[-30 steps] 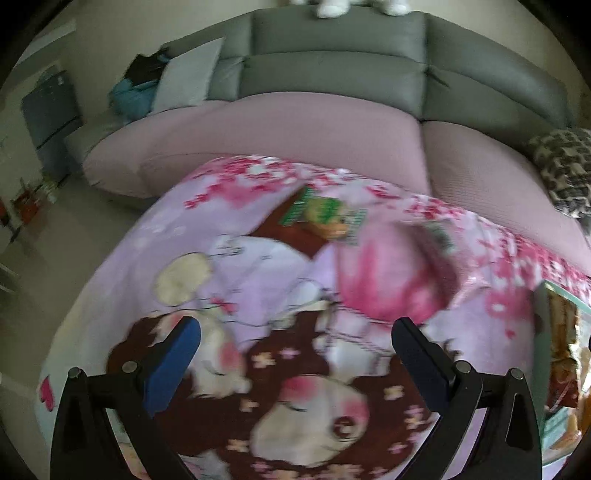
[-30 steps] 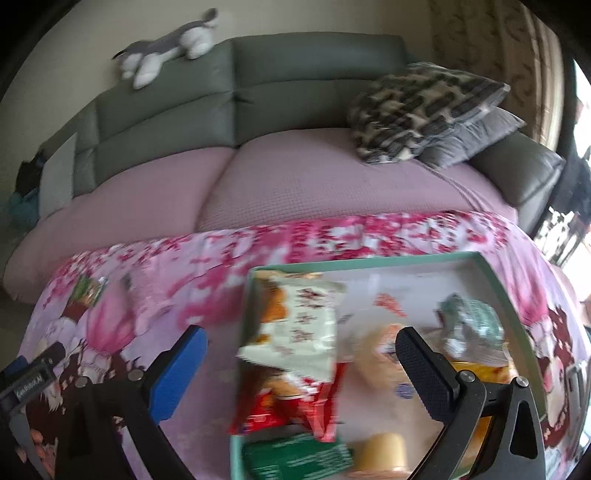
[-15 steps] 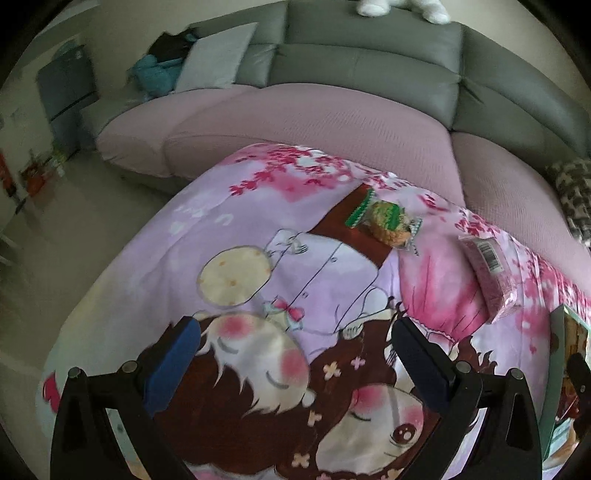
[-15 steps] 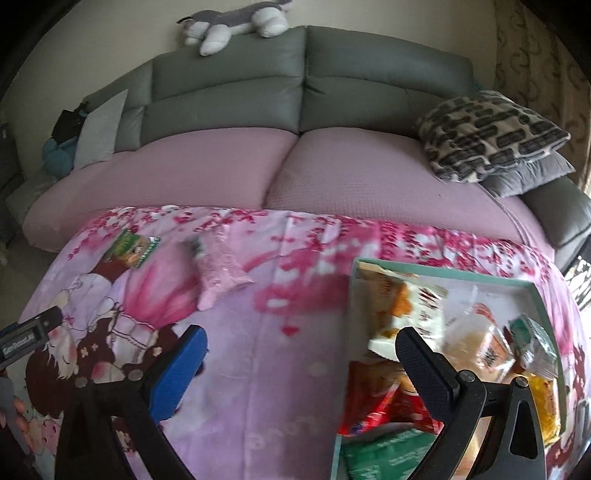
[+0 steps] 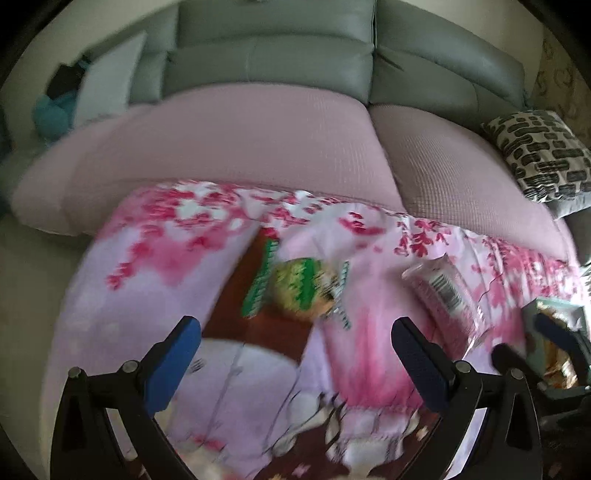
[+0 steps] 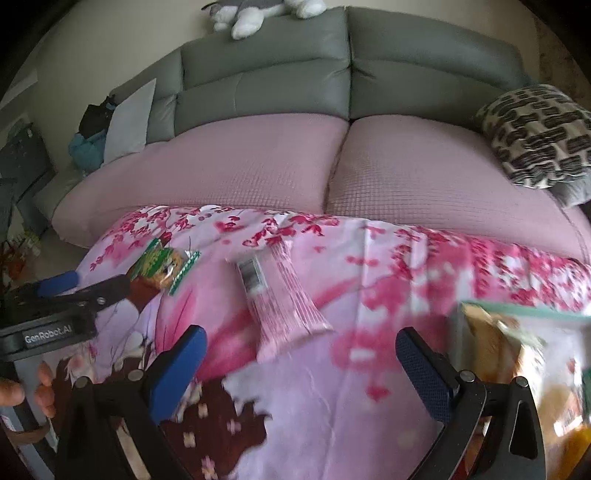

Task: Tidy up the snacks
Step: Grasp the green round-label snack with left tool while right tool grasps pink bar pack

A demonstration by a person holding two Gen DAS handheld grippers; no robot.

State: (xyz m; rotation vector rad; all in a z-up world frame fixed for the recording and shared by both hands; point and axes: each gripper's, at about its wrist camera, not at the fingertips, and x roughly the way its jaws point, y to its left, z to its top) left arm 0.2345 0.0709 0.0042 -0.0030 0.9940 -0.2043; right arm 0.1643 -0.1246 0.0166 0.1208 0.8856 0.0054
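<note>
A green and yellow snack packet (image 5: 301, 291) lies on the pink floral cloth (image 5: 184, 236), just ahead of my open, empty left gripper (image 5: 295, 354). A pink wafer packet (image 5: 441, 295) with a barcode lies to its right. In the right wrist view the pink packet (image 6: 280, 295) lies just ahead of my open, empty right gripper (image 6: 301, 356). The green packet (image 6: 162, 264) is to the left, near the left gripper (image 6: 88, 286). A green-rimmed tray (image 6: 517, 314) with several snacks sits at the right.
A sofa with pink seat covers (image 6: 332, 166) and grey backs runs behind the cloth-covered table. A patterned cushion (image 6: 539, 133) lies at the right, a plush toy (image 6: 258, 14) on top. The tray edge (image 5: 554, 306) shows at the right of the left wrist view.
Both grippers have swung toward the two loose packets. The left gripper now faces the green packet. The right gripper has moved left off the tray and faces the pink packet.
</note>
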